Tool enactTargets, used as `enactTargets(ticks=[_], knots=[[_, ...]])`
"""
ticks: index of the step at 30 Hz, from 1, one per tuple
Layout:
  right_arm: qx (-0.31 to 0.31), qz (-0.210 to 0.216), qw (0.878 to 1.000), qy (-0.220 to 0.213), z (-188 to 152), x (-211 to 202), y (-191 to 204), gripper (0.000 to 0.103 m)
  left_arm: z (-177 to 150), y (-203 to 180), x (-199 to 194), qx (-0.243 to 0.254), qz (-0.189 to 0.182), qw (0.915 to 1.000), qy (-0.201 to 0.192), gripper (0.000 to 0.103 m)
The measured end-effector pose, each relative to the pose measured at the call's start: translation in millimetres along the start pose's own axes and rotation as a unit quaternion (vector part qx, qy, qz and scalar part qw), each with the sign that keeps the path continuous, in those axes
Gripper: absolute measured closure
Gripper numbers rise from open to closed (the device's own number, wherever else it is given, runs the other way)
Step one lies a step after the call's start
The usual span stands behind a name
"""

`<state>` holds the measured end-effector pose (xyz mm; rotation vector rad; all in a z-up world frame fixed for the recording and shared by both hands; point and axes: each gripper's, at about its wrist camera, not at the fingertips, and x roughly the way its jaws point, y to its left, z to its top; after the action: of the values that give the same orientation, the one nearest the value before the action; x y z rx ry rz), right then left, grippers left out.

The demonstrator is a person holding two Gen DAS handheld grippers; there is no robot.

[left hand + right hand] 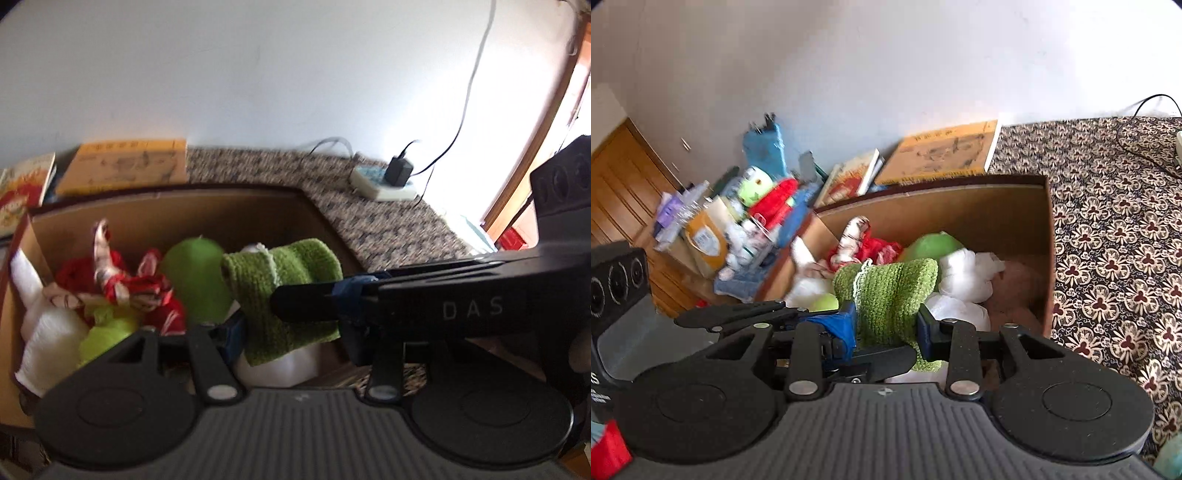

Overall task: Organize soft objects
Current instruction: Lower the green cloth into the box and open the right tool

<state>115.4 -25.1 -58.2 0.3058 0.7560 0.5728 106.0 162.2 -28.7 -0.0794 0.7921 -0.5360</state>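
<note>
Green knitted cloth (886, 295) held over an open cardboard box (997, 206), gripped by both claws.

The right claw (886, 328) is closed on the cloth's lower part; the left claw (255, 317), crossed by the right claw's finger in its own view, also appears clamped on the cloth. Already in the box: a red patterned cloth (871, 247), a green ball (934, 243) and white plastic bags (964, 277). Judged well along; this cloth is not yet dropped in, and a heap of toys and packets (750, 221) remains beside the box.
</note>
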Motion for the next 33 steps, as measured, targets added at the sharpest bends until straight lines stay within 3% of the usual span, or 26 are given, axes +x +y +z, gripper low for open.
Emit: enactTargets(ticks=[10,14,16,21,33], knots=[[0.016,-0.048,0.997,0.049,-9,32,-11,0.089,-10,17,35,-0.011,-0.013,0.9987,0.048,0.055],[0.018,-0.053,0.997,0.057,-7,32,-9,0.085,-8,22,39,-0.020,-0.010,0.9982,0.056,0.041],[0.017,-0.057,0.997,0.058,-5,29,-7,0.085,-7,22,38,-0.018,-0.010,0.9981,0.058,0.039],[0.043,-0.058,0.997,0.038,0,13,-13,0.084,-7,22,26,-0.015,0.005,0.9986,0.051,0.035],[0.092,-0.052,0.994,-0.008,-11,-17,-22,0.084,-6,-2,-9,0.005,0.053,0.9980,0.033,0.034]])
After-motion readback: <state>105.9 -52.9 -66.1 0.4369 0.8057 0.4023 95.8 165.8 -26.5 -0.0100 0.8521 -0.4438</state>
